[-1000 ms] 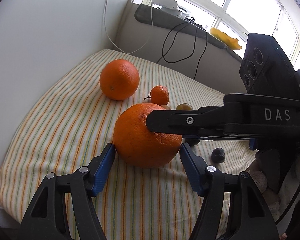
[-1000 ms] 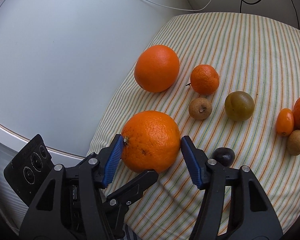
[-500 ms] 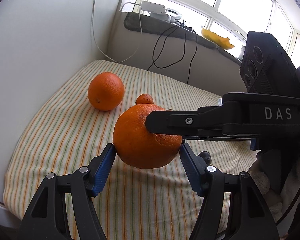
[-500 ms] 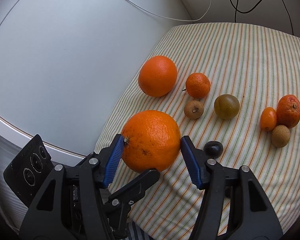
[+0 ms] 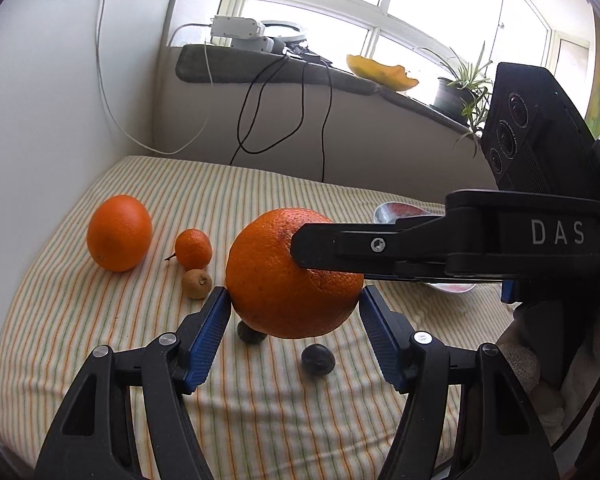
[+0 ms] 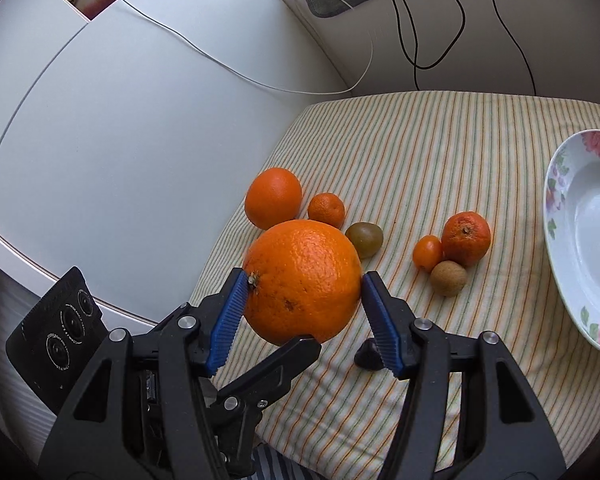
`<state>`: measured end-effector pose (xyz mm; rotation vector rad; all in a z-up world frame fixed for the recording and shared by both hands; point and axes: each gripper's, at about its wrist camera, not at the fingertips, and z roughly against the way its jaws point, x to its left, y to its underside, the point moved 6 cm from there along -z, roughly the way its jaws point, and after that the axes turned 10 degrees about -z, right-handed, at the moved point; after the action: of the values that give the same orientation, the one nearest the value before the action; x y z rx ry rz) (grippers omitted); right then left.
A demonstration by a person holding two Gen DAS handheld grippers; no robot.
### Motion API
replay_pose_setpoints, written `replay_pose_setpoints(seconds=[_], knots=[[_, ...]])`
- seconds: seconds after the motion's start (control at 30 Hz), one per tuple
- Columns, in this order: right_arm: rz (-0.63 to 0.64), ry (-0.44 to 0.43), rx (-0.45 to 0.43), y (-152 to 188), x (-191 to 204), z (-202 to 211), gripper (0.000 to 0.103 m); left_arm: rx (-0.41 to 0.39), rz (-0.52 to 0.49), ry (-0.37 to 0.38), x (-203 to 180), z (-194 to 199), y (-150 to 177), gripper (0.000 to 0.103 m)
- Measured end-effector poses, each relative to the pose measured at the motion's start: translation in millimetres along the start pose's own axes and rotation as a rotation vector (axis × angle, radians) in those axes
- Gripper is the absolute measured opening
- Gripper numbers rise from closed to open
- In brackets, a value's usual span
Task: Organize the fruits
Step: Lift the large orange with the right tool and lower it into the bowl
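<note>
A large orange (image 5: pixel 288 276) (image 6: pixel 302 280) hangs in the air above the striped cloth, gripped from two sides. My left gripper (image 5: pixel 294 312) and my right gripper (image 6: pixel 302 300) are both shut on it, crossing each other at right angles. On the cloth lie a second large orange (image 5: pixel 119 233) (image 6: pixel 273 197), a small mandarin (image 5: pixel 193 249) (image 6: pixel 326 209), a brown round fruit (image 5: pixel 196 283), a green-brown plum (image 6: pixel 364 239), a mandarin (image 6: pixel 466 237), a kumquat (image 6: pixel 428 253), another brown fruit (image 6: pixel 448 278) and dark plums (image 5: pixel 318 359) (image 5: pixel 250 334).
A floral white bowl (image 6: pixel 556 216) sits at the right of the cloth (image 6: pixel 440 140); it also shows in the left wrist view (image 5: pixel 396 212). A white wall (image 6: pixel 120 140) stands to the left. Cables (image 5: pixel 260 120) hang from the windowsill behind.
Both grippers have lifted the large orange off the cloth and carried it up and back. The fruits on the cloth look smaller, and the bowl has come into view.
</note>
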<state>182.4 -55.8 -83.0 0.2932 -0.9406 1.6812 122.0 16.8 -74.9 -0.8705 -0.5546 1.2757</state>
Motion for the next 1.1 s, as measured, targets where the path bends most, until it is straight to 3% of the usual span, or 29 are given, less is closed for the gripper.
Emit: replay_pose_setpoints(seconds=[0.47, 0.83, 1.1], knots=[[-0.091, 0.067, -0.141, -32.4, -77.0, 90.7, 0.062, -0.010, -0.087, 0.130, -86.0, -53.2, -43.2, 0.066], [-0.190, 0.117, -0.175, -54.5, -153.1, 102.0, 0.062, 0.052, -0.119, 0.200, -134.6, -112.5, -53.6, 0.067], [-0.234, 0.134, -0.179, -67.1, -189.0, 104.3, 0.062, 0.082, -0.111, 0.219, -146.1, -140.7, -56.7, 0.067]])
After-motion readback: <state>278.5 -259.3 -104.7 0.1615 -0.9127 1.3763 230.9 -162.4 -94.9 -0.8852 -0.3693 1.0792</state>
